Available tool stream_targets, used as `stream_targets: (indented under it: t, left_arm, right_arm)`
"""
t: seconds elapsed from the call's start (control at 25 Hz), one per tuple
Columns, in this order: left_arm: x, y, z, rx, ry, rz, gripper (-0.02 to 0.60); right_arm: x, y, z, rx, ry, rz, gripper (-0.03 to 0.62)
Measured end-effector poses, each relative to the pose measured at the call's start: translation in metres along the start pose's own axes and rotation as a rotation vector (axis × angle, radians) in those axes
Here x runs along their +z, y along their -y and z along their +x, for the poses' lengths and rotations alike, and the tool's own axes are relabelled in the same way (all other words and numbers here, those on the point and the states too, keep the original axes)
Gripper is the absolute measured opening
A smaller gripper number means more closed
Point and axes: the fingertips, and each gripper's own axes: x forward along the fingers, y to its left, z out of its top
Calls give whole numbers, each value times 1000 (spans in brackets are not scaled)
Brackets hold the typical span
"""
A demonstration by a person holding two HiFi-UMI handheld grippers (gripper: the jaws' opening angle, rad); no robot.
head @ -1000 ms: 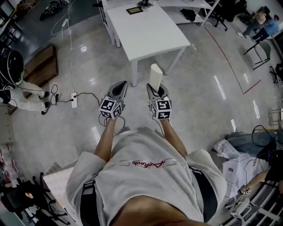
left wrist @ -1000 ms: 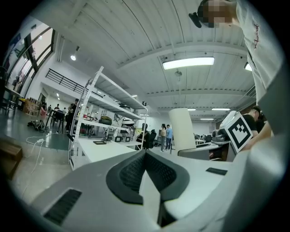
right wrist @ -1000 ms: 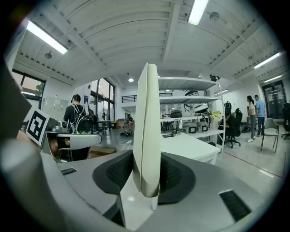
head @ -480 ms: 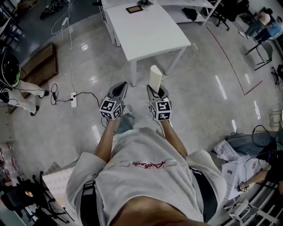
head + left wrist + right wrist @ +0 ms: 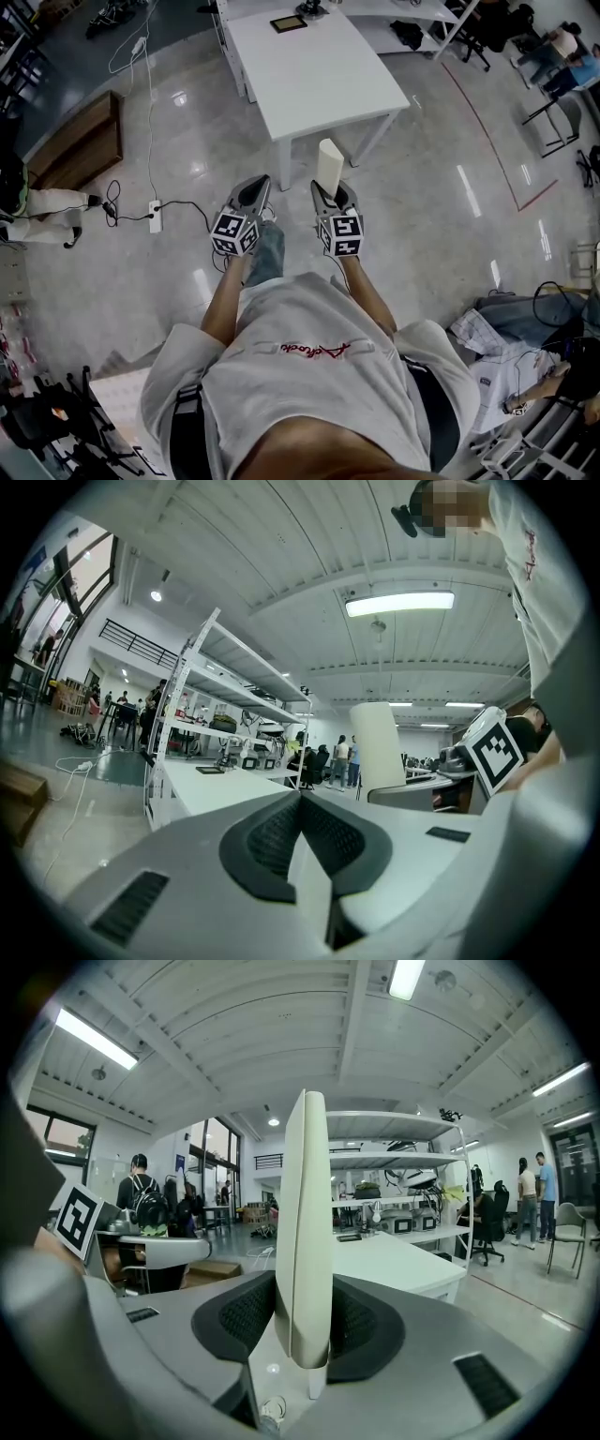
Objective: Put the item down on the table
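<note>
Close before the person, over the floor (image 5: 441,234), the left gripper (image 5: 253,184) is clenched on nothing. Just beside it the right gripper (image 5: 332,187) grasps a pale slab (image 5: 329,163), held upright, short of the table (image 5: 319,75). At the table's far edge lies what may be a tablet (image 5: 285,22).

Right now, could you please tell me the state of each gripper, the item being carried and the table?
pale flat item: upright on edge between the right pads, not yet put down.
right gripper: jaws closed on the pale flat item.
left gripper: jaws together, nothing between them.
white table: ahead of the person, top mostly bare.
dark flat device: lying flat at the table's far end.
</note>
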Motion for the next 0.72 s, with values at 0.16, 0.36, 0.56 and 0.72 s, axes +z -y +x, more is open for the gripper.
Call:
stream_targets:
  t: [0.16,0.36,0.56,0.72]
  left_arm:
    - [-4,-18,17,-7,3,-1,18]
    - [8,-44,46,-12,19,-3,20]
    - [24,-72,74,-25,39,-7,19]
    - [28,-89,92,-40,41,-20,18]
  right_arm:
    - [-3,4,24,-1,0,-2,173]
    - [6,14,58,0,0,-10,173]
    - [21,19,96,3,-7,-31,173]
    - [27,26,121,-2,-18,-37,173]
